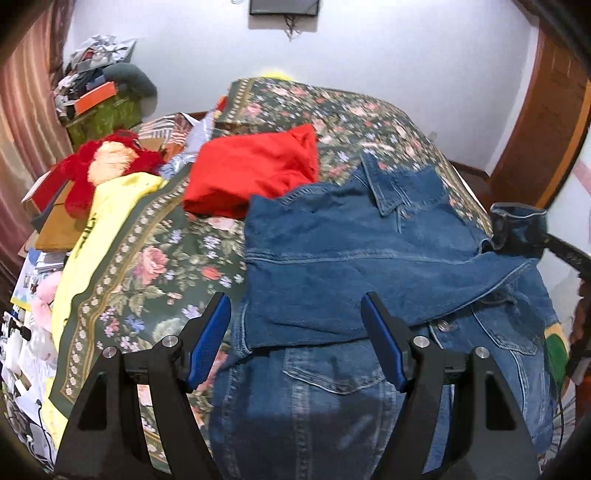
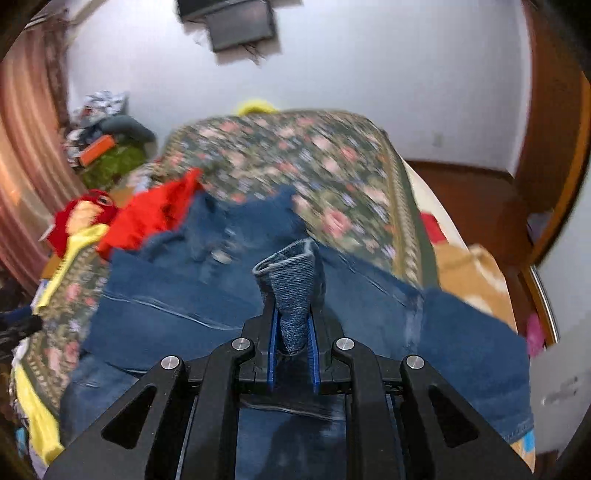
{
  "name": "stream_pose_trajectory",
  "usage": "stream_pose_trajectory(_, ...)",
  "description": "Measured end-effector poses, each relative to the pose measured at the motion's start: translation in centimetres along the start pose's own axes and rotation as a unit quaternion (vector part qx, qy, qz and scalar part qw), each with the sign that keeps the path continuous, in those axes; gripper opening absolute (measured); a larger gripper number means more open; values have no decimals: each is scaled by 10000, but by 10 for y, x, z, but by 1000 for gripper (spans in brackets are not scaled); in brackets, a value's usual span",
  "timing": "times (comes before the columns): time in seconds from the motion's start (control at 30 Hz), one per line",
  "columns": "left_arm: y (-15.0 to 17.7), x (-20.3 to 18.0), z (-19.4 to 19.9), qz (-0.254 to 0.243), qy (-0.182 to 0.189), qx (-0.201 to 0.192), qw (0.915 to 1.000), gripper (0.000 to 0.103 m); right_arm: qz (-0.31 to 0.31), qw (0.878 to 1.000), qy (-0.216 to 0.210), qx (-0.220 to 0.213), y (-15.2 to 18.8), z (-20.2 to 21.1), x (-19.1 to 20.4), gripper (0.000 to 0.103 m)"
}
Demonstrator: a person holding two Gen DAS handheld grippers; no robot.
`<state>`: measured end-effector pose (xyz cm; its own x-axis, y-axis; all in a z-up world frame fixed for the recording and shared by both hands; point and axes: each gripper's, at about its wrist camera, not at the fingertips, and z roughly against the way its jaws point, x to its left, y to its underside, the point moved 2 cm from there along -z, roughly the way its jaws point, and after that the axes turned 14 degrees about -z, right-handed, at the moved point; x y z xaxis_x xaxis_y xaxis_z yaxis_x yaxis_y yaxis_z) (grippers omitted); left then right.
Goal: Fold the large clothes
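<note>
Left wrist view first: I see my left gripper [image 1: 295,325] with its 2 blue-padded fingers [image 1: 207,343] spread wide and nothing between them, hovering over a denim jacket [image 1: 332,266]. The jacket lies on a floral bedspread [image 1: 147,266], collar [image 1: 391,192] toward the far wall, with 1 panel folded across its body. Beyond it, touching its far-left edge, sits a folded red garment [image 1: 251,173]. A yellow cloth [image 1: 107,206] drapes over the bed's left edge, and a red plush toy [image 1: 99,166] lies beside it among boxes and clutter. At the right edge of this view I can make out my right gripper [image 1: 517,232] clenched on a bunched denim cuff [image 1: 519,221], raised off the bed.

Right wrist view: this frame is smeared with motion blur. My right gripper [image 2: 291,325] is clamped tight on the cuff [image 2: 291,280] of the jacket's sleeve, which stands up between the 2 blue pads as a pinched tube. The rest of the denim jacket [image 2: 166,306] spreads below and to both sides on the floral bedspread [image 2: 295,158]. The red garment [image 2: 147,218] shows at the upper left of the denim, the plush toy [image 2: 81,214] just left of it, and a dark screen [image 2: 240,29] hangs on the white wall.
</note>
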<state>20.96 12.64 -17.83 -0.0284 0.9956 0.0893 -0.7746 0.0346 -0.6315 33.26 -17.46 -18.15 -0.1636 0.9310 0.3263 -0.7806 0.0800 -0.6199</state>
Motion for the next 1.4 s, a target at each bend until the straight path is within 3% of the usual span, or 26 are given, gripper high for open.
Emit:
stream_pose_trajectory(0.17,-1,-20,-11,-166,178,181,9995,72,-646,9952,-160,717,15,-18,-38,14)
stream_pose_trajectory(0.37,4,-38,-24,-284,329,366,9984,72,-933,9910,-183,945,34,-6,-54,17)
stream_pose_trajectory(0.53,6,-53,-26,-466,462,435,9969,72,-1135,9891,50,939,41,4,-72,28)
stream_pose_trajectory(0.63,4,-61,-25,-581,530,434,9960,72,-1401,9854,-110,956,39,16,-85,36)
stream_pose_trajectory(0.77,-10,-71,-21,-753,580,349,9949,72,-1577,9857,-112,588,27,45,-99,44)
stream_pose_trajectory(0.9,-35,-78,-16,-831,677,140,9941,72,-1809,9835,-22,-18,8,82,-118,66)
stream_pose_trajectory(0.97,-46,-83,-15,-865,718,55,9937,73,-1935,9809,-2,-208,2,93,-125,68)
stream_pose_trajectory(1.1,-67,-101,-18,-1013,810,-78,9915,74,-2308,9725,-17,-308,0,105,-149,71)
stream_pose_trajectory(1.17,-73,-110,-21,-1079,856,-107,9904,79,-2498,9677,75,-318,6,104,-162,72)
stream_pose_trajectory(1.27,-78,-125,-29,-1160,955,-134,9886,83,-2825,9589,230,-110,20,92,-183,72)
stream_pose_trajectory(1.4,-78,-146,-48,-1258,1129,41,9856,83,-3487,9364,209,332,46,69,-215,72)
